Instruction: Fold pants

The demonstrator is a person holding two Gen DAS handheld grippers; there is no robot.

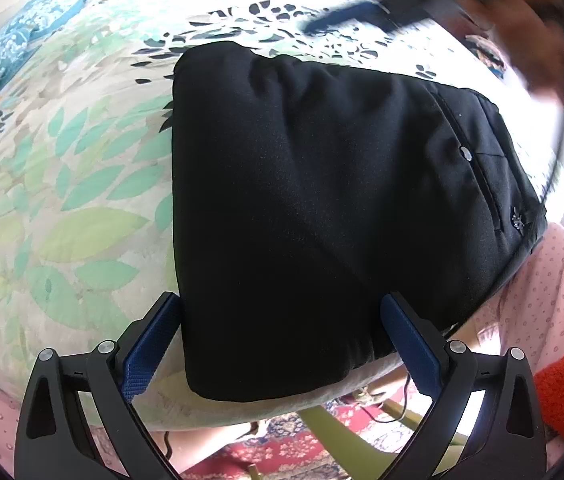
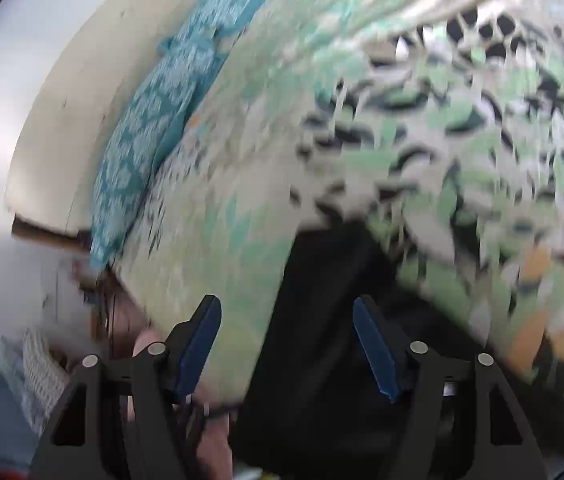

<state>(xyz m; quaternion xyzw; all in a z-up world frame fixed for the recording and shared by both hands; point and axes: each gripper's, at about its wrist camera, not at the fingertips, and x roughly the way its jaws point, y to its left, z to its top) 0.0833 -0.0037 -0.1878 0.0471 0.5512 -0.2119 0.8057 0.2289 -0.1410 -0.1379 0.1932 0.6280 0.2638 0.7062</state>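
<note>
1. we see black pants (image 1: 313, 208) folded into a thick, compact rectangle, lying on a leaf-print bedspread (image 1: 82, 208) near the bed's edge.
2. our left gripper (image 1: 280, 340) hangs over the near end of the bundle, jaws spread wide; its blue pads (image 1: 150, 344) sit beside the cloth without pinching it.
3. our right gripper (image 2: 287, 344) shows in a blurred view, jaws parted and nothing clamped, with dark cloth below them.
4. a pocket with a small metal snap (image 1: 466, 155) faces up at the far right.
5. we judge the fabric soft, light and limp; thick folded edges offer the surest hold, all layers gathered together.
</note>
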